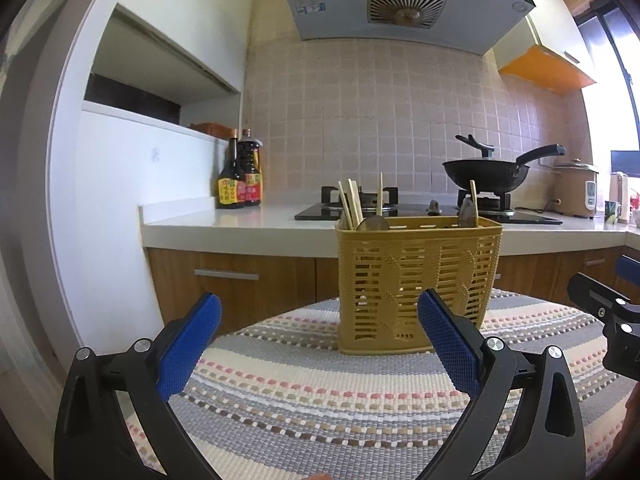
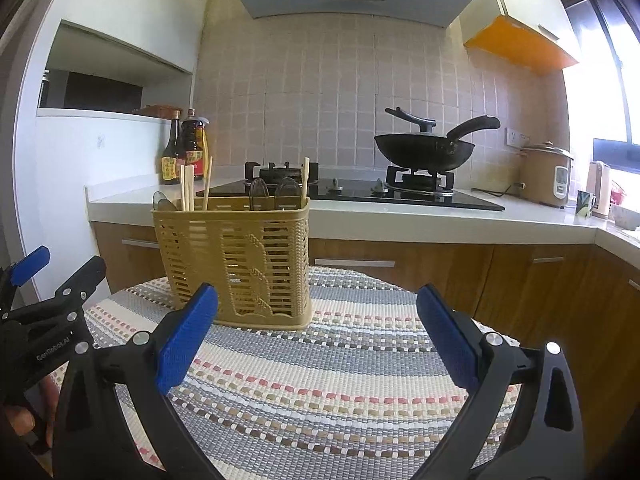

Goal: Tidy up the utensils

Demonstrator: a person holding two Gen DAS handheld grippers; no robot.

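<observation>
A tan slotted utensil basket point(image 1: 416, 280) point(image 2: 236, 256) stands upright on a striped woven mat point(image 1: 320, 396) point(image 2: 332, 380). Wooden chopsticks point(image 1: 351, 205) point(image 2: 187, 188) and metal spoons point(image 1: 374, 223) point(image 2: 260, 192) stick up out of it. My left gripper point(image 1: 320, 308) is open just in front of the basket, its right blue pad overlapping the basket's lower front. My right gripper point(image 2: 318, 300) is open too, to the right of the basket, with nothing between its fingers. Each gripper shows at the edge of the other's view.
Behind the mat runs a white counter point(image 1: 240, 224) with a gas hob point(image 2: 360, 192), a black wok point(image 2: 424, 152), sauce bottles point(image 1: 240, 180) and a rice cooker point(image 2: 546, 176). Wooden cabinet doors point(image 2: 440, 272) sit below. A hand point(image 2: 24, 420) holds the left gripper.
</observation>
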